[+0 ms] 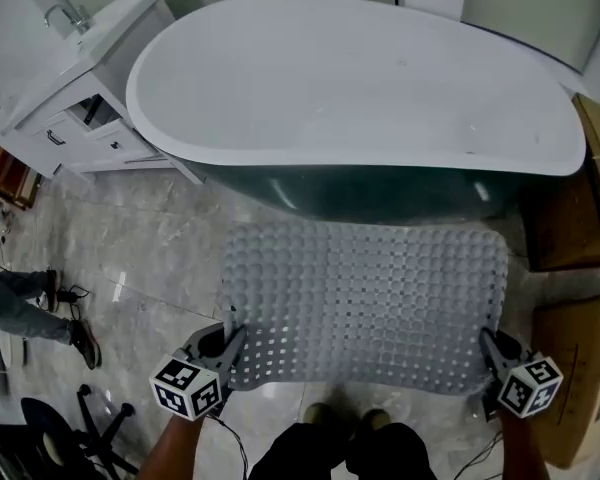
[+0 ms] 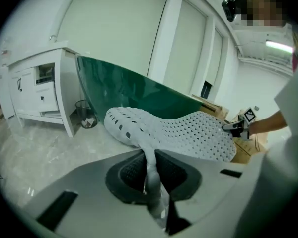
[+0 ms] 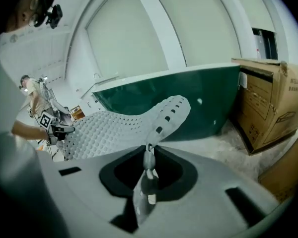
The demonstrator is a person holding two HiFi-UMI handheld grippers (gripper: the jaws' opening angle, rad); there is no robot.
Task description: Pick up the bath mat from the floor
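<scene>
The grey perforated bath mat (image 1: 365, 303) hangs spread out in the air in front of the bathtub (image 1: 360, 98), clear of the marble floor. My left gripper (image 1: 228, 340) is shut on its near left corner, and my right gripper (image 1: 488, 344) is shut on its near right corner. In the left gripper view the bath mat (image 2: 188, 133) runs from the pinched edge out to the other gripper (image 2: 234, 127). The right gripper view shows the bath mat (image 3: 119, 128) bulging up from the shut jaws, with the left gripper (image 3: 57, 129) at its far end.
A white vanity cabinet (image 1: 75, 98) stands at the left of the tub, with a small bin (image 2: 85, 114) beside it. Cardboard boxes (image 1: 580, 218) crowd the right side. A person's legs (image 1: 25, 308) and a chair base (image 1: 80, 428) are at the left. My own feet (image 1: 345, 418) are below the mat.
</scene>
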